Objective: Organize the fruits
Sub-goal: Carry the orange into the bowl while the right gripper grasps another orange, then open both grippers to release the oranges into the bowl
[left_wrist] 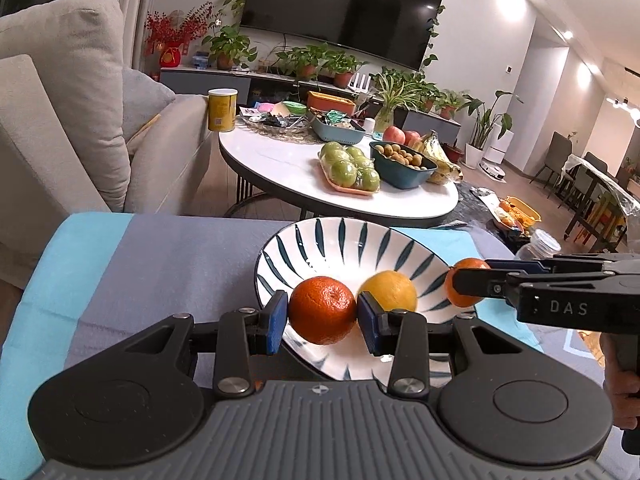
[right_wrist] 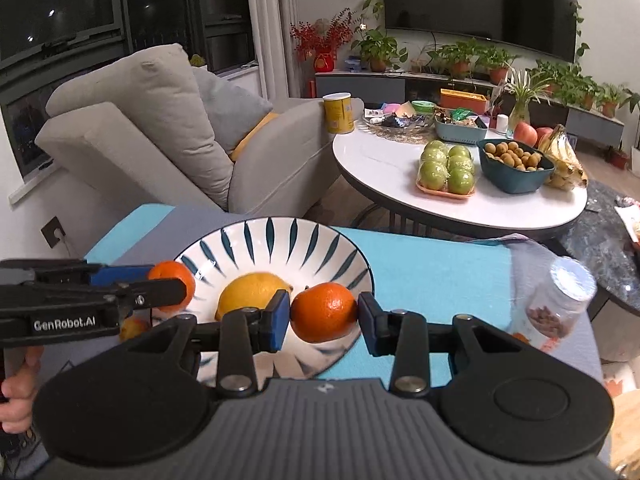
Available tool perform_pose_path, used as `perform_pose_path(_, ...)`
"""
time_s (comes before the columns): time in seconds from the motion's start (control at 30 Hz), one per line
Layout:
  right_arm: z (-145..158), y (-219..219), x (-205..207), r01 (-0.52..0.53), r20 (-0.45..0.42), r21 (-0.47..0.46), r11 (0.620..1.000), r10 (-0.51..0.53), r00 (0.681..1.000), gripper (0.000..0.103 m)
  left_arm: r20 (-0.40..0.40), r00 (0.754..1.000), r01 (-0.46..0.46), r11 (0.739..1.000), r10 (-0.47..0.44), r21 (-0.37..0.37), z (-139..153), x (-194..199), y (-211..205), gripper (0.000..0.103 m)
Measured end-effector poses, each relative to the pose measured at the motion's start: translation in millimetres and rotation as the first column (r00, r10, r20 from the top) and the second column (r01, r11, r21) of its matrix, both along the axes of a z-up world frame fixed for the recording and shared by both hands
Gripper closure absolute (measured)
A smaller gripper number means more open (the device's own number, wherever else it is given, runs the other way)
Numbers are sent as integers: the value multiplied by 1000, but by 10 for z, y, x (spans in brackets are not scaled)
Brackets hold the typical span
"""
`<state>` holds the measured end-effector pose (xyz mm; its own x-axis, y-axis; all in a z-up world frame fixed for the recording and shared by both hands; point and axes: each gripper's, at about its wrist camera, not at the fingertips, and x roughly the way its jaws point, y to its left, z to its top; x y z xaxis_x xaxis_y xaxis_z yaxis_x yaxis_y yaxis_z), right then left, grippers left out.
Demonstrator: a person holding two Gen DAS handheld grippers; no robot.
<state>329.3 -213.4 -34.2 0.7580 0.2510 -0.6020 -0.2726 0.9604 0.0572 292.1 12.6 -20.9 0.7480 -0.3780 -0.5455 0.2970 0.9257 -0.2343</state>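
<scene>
two oranges carried at once, one per gripper, both hanging over the striped bowl [left_wrist: 352, 240], presumably so each can be let go inside it beside the lemon [left_wrist: 388, 290] already lying there. left orange [left_wrist: 322, 310] pinched side to side between the blue pads of the left gripper [left_wrist: 322, 316], jaws clamped on it above the near rim; right orange [right_wrist: 324, 312] clamped the same way in the right gripper [right_wrist: 324, 314], over the bowl's right part. bowl resting on a blue and grey cloth [left_wrist: 160, 256] over the near surface. from the left wrist, the right gripper seen side-on at the bowl's right edge, its orange half hidden behind one finger. from the right wrist only: a clear jar [right_wrist: 560, 300] lying tilted on the cloth to the right, and a hand [right_wrist: 16, 384] gripping the left handle. whether either orange touches the bowl, impossible to tell.
</scene>
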Motion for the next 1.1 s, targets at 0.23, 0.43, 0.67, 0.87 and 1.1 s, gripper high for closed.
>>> perform_pose_path(0.23,-88,-32,252,6,-40,79,997,-3,999,50,-26,1000,5,1000,-6,-17,-50,242,-5,67)
perform_pose_path(0.43,-129,-8,356,9,-42,94,995,-5,999,50,-55,998,21,1000,-22,-18,-123,387,-61,67)
perform_pose_path(0.67,-186,-3,381,4,-52,108,994,2,999,49,-76,997,19,999,-21,-38,-135,425,-45,58)
perform_pose_path(0.87,-36,-69,279,27,4,100,995,-28,1000,41,-47,999,12,1000,-13,-8,-35,345,-47,53)
perform_pose_path(1.1,159,-255,80,65,35,105,992,-69,997,41,-23,1000,-3,1000,3,-8,94,171,26,52)
